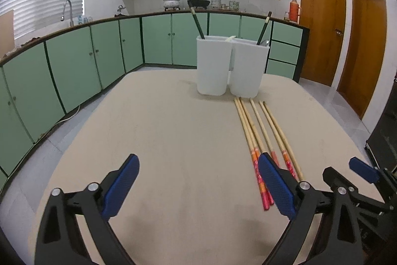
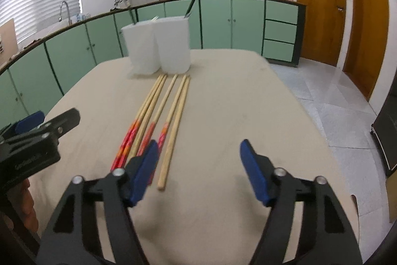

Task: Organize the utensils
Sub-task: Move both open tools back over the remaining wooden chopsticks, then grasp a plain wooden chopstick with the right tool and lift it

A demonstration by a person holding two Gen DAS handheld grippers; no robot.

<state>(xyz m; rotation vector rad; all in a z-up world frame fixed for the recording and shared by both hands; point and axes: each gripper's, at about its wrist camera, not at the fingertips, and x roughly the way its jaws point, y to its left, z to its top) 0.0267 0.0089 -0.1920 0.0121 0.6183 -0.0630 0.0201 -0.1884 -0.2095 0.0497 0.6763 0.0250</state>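
Note:
Several wooden chopsticks (image 1: 260, 131) (image 2: 161, 111) with red-orange handle ends lie side by side on the beige table (image 1: 161, 140) (image 2: 235, 103), tips toward two white holders (image 1: 233, 66) (image 2: 158, 46). Dark chopsticks (image 1: 198, 24) stick out of the holders. My left gripper (image 1: 197, 158) hangs open over bare table, its right finger (image 1: 275, 183) covering the handle ends. My right gripper (image 2: 198, 143) is open too. Its left finger (image 2: 144, 173) hides some handle ends, and the butt of one plain chopstick lies just inside the jaws, untouched. Each gripper shows at the edge of the other's view.
Green base cabinets (image 1: 74, 61) with a dark counter run behind the table, carrying pots and a sink tap (image 1: 67, 11). Two wooden doors (image 1: 322, 29) stand at the right. A black case (image 2: 387, 135) sits on the tiled floor to the table's right.

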